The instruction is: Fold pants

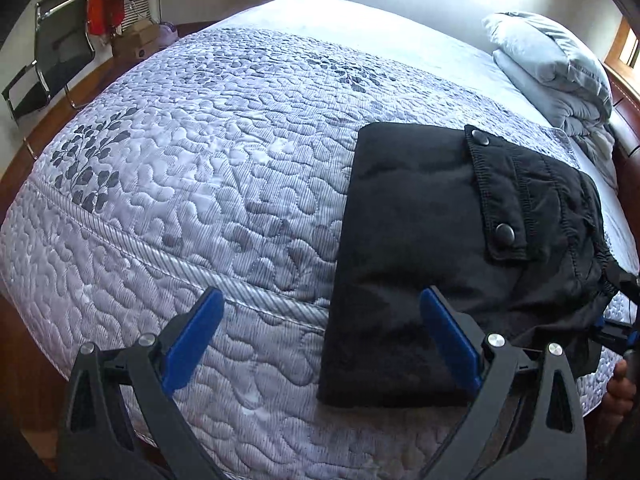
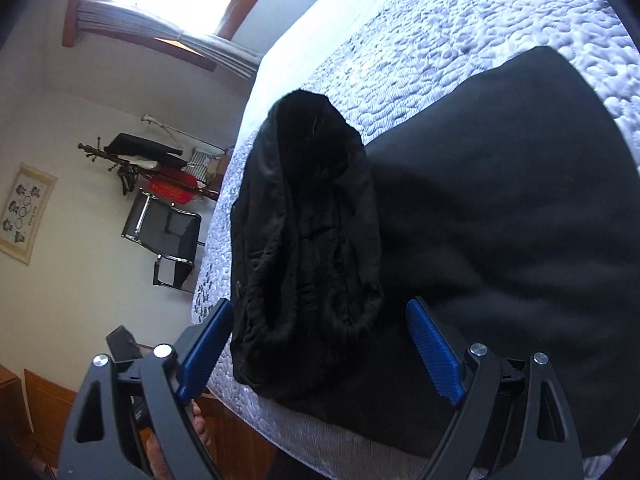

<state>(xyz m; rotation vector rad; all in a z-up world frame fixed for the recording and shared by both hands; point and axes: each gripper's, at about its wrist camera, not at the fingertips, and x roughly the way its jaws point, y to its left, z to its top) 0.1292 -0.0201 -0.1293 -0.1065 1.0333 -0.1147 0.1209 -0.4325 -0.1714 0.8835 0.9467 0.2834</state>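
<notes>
I see one pair of black pants (image 1: pixel 420 240) folded on the quilted bedspread (image 1: pixel 200 160). My left gripper (image 1: pixel 320 340) and right gripper (image 2: pixel 320 344) both stand apart, holding nothing.

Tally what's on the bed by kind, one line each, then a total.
Black pants, folded on the quilt: 1
Grey pillow: 1
Folded grey bedding under the pillow: 1, though it could be more than one piece
Total: 3
Both grippers, left and right, are open and hold nothing.
</notes>
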